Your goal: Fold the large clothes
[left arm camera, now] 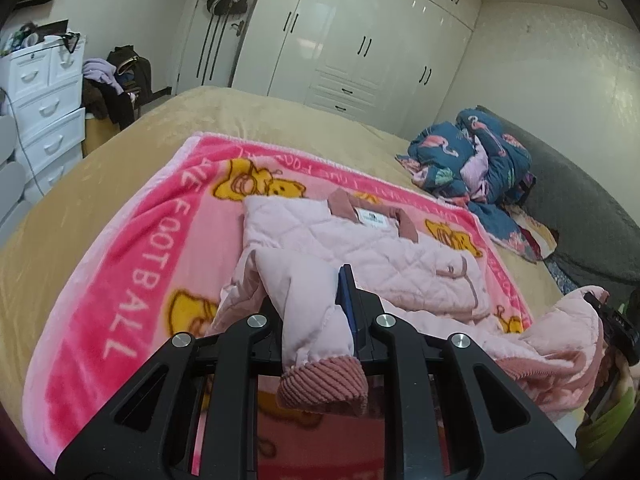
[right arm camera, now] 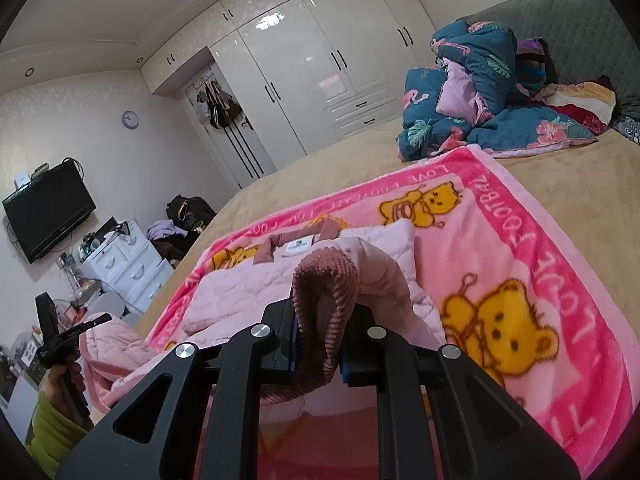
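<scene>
The left claw [left arm camera: 316, 320] is pinching one sleeve [left arm camera: 296, 292] of a pale pink quilted jacket [left arm camera: 360, 256]. The sleeve runs up between the black fingers, and its ribbed, dusty-rose corduroy cuff [left arm camera: 324, 388] hangs out below them toward the camera. A blue pad shows on one finger; the other finger is mostly covered by fabric.

The right claw [right arm camera: 320, 328] is pinching the other sleeve [right arm camera: 384, 272] by its matching ribbed cuff [right arm camera: 324, 292], which stands up in a folded hump between the fingers and hides their tips.

The jacket lies on a bright pink fleece blanket [left arm camera: 132, 264] printed with yellow cartoon bears and white lettering. Its body is spread flat with the diamond-stitched lining up, a white label [left arm camera: 370, 216] at the neck and a dusty-rose collar around it. Part of the hem bunches loosely at the near side and spills past the blanket's edge.

The blanket rests on a bed [left arm camera: 100, 184] with a tan cover. Farther back, near a grey padded headboard [left arm camera: 580, 208], a blue flamingo-print quilt [left arm camera: 480, 152] lies crumpled. White glossy wardrobes [left arm camera: 360, 40] fill the back wall.

In each view the opposite handle shows only at the frame's edge, gripped by a hand in a lime-green sleeve and partly cut off. The label's text is too small to read.
</scene>
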`<state>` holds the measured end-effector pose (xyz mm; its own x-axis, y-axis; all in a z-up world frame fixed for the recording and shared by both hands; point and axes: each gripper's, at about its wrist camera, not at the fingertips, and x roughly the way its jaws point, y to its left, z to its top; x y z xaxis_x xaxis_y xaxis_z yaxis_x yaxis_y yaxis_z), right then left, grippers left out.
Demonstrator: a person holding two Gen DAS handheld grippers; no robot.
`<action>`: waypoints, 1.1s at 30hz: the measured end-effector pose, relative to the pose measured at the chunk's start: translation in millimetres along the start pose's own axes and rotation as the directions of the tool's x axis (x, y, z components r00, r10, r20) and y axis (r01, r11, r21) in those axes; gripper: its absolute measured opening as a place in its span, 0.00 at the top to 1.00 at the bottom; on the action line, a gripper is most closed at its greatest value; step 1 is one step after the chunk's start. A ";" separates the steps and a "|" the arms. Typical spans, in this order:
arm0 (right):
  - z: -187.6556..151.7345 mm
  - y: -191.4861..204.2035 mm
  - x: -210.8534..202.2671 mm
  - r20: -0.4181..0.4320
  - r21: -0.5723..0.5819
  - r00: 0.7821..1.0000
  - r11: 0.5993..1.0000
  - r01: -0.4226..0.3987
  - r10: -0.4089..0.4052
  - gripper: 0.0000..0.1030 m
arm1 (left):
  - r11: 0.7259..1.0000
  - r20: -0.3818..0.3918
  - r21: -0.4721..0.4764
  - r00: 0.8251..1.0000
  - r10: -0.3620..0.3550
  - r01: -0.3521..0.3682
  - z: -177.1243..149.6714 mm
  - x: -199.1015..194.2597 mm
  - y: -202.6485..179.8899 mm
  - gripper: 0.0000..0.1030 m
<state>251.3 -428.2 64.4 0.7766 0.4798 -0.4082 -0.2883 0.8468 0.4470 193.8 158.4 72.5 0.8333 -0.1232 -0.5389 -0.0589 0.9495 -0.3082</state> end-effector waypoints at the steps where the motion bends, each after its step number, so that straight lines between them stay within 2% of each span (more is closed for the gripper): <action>1: 3.6 0.0 2.6 0.007 -0.004 1.000 1.000 0.004 -0.004 0.87 | 1.000 0.006 -0.004 1.000 -0.001 0.001 2.9 1.9 0.5 0.89; 15: 47.1 3.0 39.7 0.071 -0.047 0.997 0.998 0.038 -0.035 0.87 | 1.000 0.066 0.013 0.998 0.008 -0.009 40.3 32.2 -4.2 0.89; 33: 70.4 -4.6 93.7 0.089 -0.028 0.992 0.995 0.096 -0.093 0.87 | 0.999 0.062 0.024 0.997 0.036 -0.038 59.9 77.6 8.6 0.89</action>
<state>364.8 -403.3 80.0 0.8467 0.3765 -0.3760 -0.2279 0.8951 0.3831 290.9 174.3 75.0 0.8629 -0.0706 -0.5003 -0.0772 0.9601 -0.2686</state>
